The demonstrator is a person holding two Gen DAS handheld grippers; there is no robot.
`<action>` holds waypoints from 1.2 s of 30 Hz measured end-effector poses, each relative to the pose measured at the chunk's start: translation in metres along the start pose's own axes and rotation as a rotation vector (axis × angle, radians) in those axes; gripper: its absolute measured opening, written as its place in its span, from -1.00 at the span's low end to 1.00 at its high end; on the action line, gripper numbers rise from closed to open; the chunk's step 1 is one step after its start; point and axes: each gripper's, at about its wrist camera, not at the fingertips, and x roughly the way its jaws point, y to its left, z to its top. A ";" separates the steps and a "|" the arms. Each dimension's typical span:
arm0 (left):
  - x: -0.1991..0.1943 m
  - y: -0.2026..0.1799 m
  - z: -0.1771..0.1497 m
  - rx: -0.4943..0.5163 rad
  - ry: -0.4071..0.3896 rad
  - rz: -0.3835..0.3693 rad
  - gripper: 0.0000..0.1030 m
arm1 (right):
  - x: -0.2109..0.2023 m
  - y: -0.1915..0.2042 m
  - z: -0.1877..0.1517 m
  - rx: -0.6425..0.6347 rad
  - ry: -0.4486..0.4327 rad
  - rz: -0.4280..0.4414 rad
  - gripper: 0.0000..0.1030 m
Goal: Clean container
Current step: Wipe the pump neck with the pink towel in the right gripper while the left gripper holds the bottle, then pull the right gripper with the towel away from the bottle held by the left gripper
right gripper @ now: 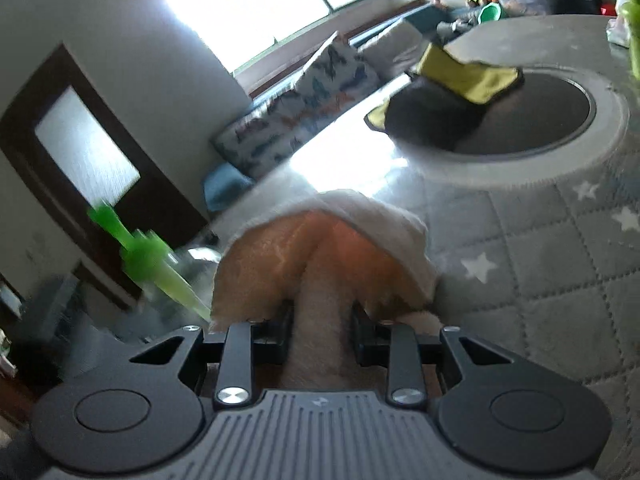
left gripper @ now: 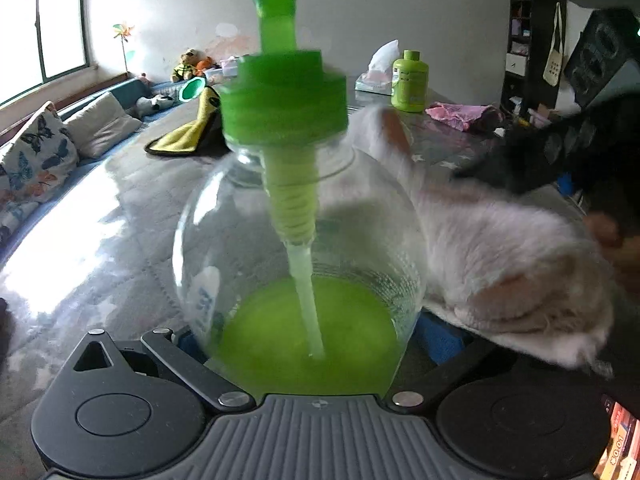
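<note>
Pump bottle (left gripper: 296,248), clear, green liquid: clamped in left hand-held gripper (left gripper: 316,344). White-orange cloth (right gripper: 320,264): clamped in right hand-held gripper (right gripper: 322,330), touching bottle's right side.

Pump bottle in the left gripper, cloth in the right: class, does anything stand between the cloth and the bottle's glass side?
Nothing visible does. The left gripper holds the pump bottle, and the cloth, pinched in the right gripper, already lies against the bottle's right side. The yellow rag lies far behind.
</note>
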 end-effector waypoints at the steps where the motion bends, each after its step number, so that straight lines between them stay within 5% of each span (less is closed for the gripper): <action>1: -0.002 0.000 0.001 0.009 -0.004 0.017 1.00 | 0.003 -0.002 -0.002 -0.010 0.014 -0.004 -0.45; 9: -0.027 0.004 0.011 -0.022 -0.096 0.003 1.00 | -0.014 -0.004 -0.013 -0.056 -0.001 -0.043 -0.44; 12: -0.056 -0.021 -0.004 -0.062 -0.104 -0.013 1.00 | -0.019 0.003 -0.019 -0.121 -0.001 -0.085 -0.41; 20: -0.052 -0.017 0.002 -0.158 -0.090 -0.064 1.00 | -0.022 0.018 -0.031 -0.186 -0.020 -0.139 -0.38; 24: -0.051 -0.017 0.008 -0.179 -0.104 -0.045 0.70 | -0.022 0.024 -0.035 -0.239 -0.026 -0.165 -0.37; 28: -0.058 -0.010 0.012 -0.221 -0.114 -0.049 0.70 | -0.023 0.023 -0.037 -0.238 -0.031 -0.161 -0.37; 31: -0.071 -0.015 0.016 -0.203 -0.144 -0.017 0.70 | -0.022 0.022 -0.037 -0.239 -0.035 -0.164 -0.37; 36: -0.098 -0.021 0.038 -0.262 -0.257 -0.079 0.70 | -0.021 0.024 -0.037 -0.254 -0.039 -0.176 -0.37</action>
